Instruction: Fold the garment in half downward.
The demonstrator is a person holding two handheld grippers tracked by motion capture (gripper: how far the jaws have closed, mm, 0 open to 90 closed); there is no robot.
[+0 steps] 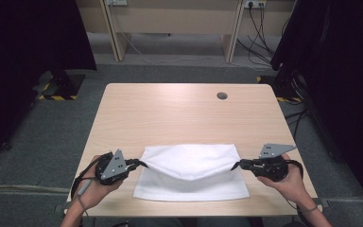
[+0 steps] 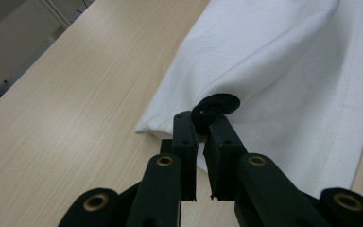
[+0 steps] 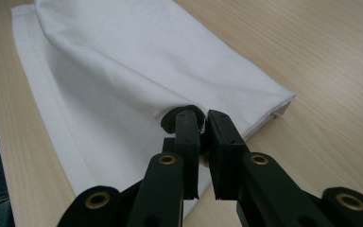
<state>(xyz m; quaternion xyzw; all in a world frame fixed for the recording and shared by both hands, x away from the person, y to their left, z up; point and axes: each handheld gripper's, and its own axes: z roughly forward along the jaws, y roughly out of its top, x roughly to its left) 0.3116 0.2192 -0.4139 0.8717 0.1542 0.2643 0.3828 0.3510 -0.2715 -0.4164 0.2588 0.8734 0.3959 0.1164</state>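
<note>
- left gripper is pinching the left corner of the white cloth, jaws pressed together on a bunched bit of fabric; same pinch is showing in the left gripper view
- right gripper is doing the same on the right corner, jaws clamped on a fold of cloth; seen close in the right gripper view
- cloth is lying at the near edge of the wooden table, between the two grippers, upper layer being lifted and sagging in the middle, lower layer lying flat with its hem nearest the person
- long axis of the cloth is running left to right, straight from one gripper to the other; each hand is sitting at its own end, neither nearer
- judging: a fold is in hand; next move is likely carrying both held corners together across the cloth, keeping them level
</note>
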